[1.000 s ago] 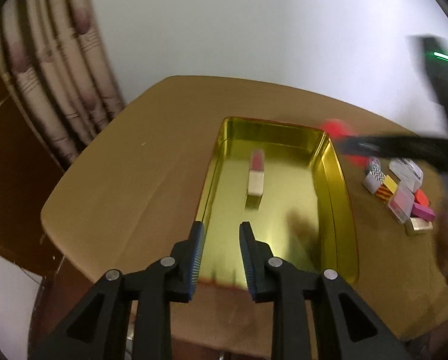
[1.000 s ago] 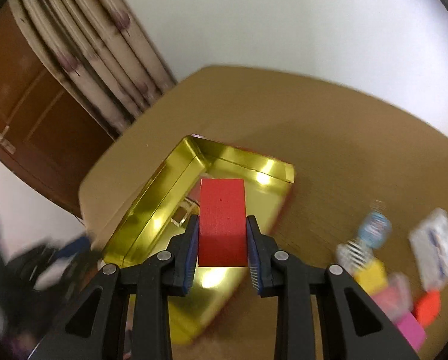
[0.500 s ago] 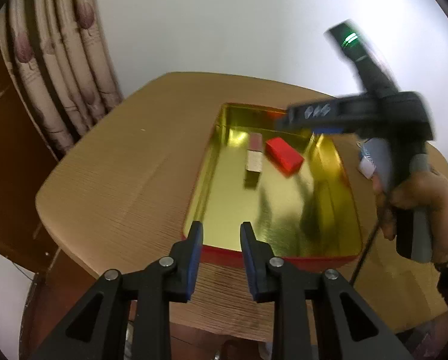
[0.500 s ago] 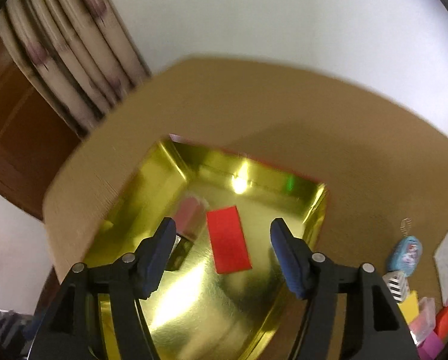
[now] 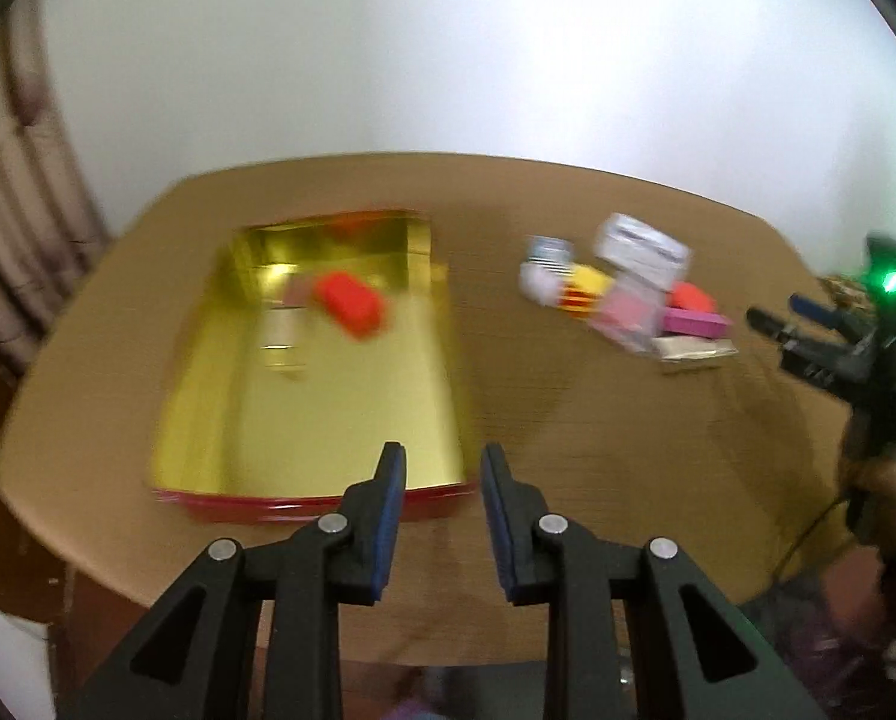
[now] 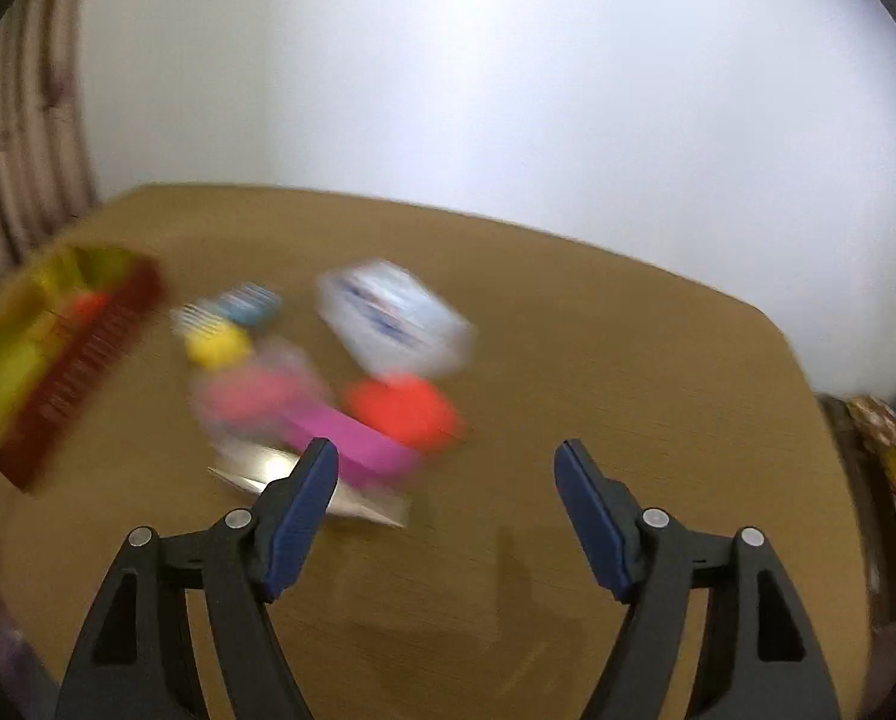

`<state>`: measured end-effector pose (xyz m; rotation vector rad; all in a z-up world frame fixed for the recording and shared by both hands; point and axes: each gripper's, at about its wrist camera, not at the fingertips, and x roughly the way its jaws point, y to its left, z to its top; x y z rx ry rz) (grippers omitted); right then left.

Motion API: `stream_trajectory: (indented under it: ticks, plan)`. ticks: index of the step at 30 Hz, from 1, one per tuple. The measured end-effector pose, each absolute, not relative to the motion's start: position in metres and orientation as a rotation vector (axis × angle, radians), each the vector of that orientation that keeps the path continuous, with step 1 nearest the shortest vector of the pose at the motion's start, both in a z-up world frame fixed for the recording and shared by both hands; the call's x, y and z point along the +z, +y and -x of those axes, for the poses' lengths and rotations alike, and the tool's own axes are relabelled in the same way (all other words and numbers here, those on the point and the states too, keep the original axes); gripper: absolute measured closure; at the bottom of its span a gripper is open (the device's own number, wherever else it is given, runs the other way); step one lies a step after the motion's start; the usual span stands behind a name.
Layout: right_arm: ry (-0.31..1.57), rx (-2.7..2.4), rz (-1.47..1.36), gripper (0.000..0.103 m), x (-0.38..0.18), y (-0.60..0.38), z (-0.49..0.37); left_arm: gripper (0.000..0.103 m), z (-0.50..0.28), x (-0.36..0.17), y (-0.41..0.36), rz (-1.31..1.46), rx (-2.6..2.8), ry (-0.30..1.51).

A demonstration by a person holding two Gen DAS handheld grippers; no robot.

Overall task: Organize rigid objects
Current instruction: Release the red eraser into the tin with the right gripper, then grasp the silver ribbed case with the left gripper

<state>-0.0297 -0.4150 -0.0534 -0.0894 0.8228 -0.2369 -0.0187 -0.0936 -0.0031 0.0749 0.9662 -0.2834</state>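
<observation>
Plain white wall behind a tan wooden bench (image 5: 598, 408), with the left gripper (image 5: 441, 480) hanging over the near edge by the gold tray (image 5: 448, 360), narrowly parted and holding nothing. Right gripper (image 6: 448, 462) spread wide and empty too, low over the blurry pile: white box (image 6: 396, 318), pink block (image 6: 351, 441), red piece (image 6: 402, 411). Only from the left wrist: tray's inside, red block (image 5: 351, 300) at its far end beside a pale block (image 5: 279, 333).

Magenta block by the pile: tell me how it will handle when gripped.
The magenta block looks box-shaped with flat sides, so it probably stays stiff and won't roll. It seems small, likely light. It lies against the orange piece and over a silvery flat item, so lifting may nudge those.
</observation>
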Motion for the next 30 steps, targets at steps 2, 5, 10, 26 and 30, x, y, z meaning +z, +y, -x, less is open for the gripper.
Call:
stream_trajectory:
  ticks: [2,5,10,26,30]
  plan:
    - [0.841,-0.291,0.088,0.031,-0.062,-0.440,0.040,0.077,0.010,-0.003,-0.116,-0.024,-0.360,1.007]
    - [0.875,-0.324,0.034,0.031,-0.078,-0.468,0.049,0.077,-0.005,-0.006,-0.144,0.007,-0.420,1.048]
    - [0.850,-0.288,-0.054,0.031,-0.082,-0.482,0.058,0.077,-0.019,-0.017,-0.193,-0.070,-0.455,1.074]
    - [0.798,-0.194,-0.261,0.024,-0.084,-0.508,0.071,0.077,-0.061,-0.045,-0.298,-0.288,-0.720,1.135]
    - [0.795,-0.186,-0.292,0.023,-0.085,-0.512,0.072,0.077,-0.066,-0.052,-0.315,-0.383,-0.791,1.142]
